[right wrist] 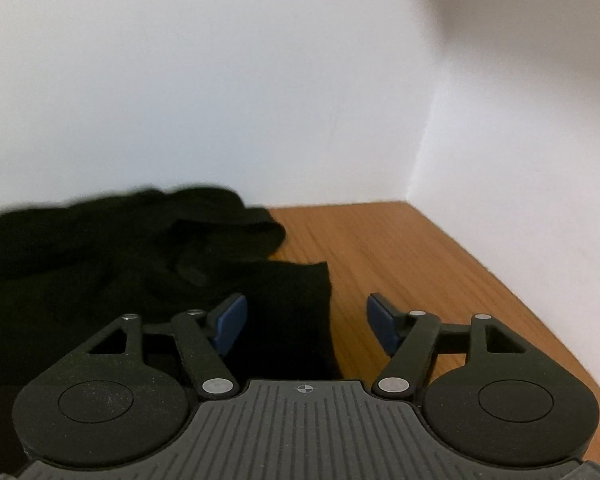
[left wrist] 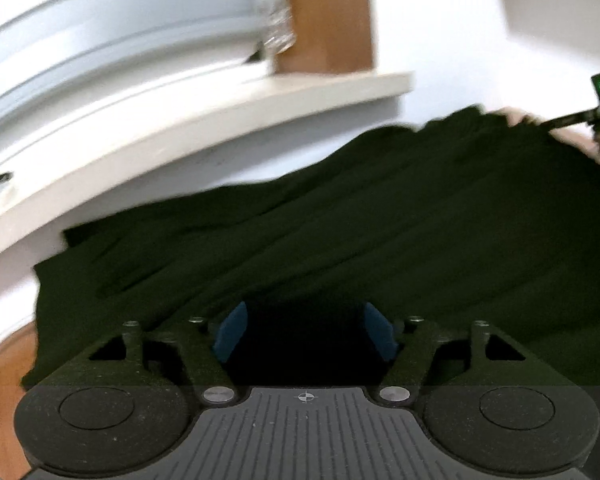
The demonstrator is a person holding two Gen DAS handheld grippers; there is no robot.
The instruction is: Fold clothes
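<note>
The dark garment (right wrist: 120,264) lies bunched on the wooden counter (right wrist: 400,260) near the white wall (right wrist: 220,100). The left tool (left wrist: 306,332) and the right tool (right wrist: 306,324) both stand apart over the cloth, gripping nothing.

The garment (left wrist: 340,220) is plain dark green, near black, with no print. The table (right wrist: 420,264) is orange-brown wood with a fine grain. The walls (right wrist: 220,80) are plain white. Both the left gripper (left wrist: 306,330) and the right gripper (right wrist: 306,322) have matte black bodies and blue pads (right wrist: 230,324).
</note>
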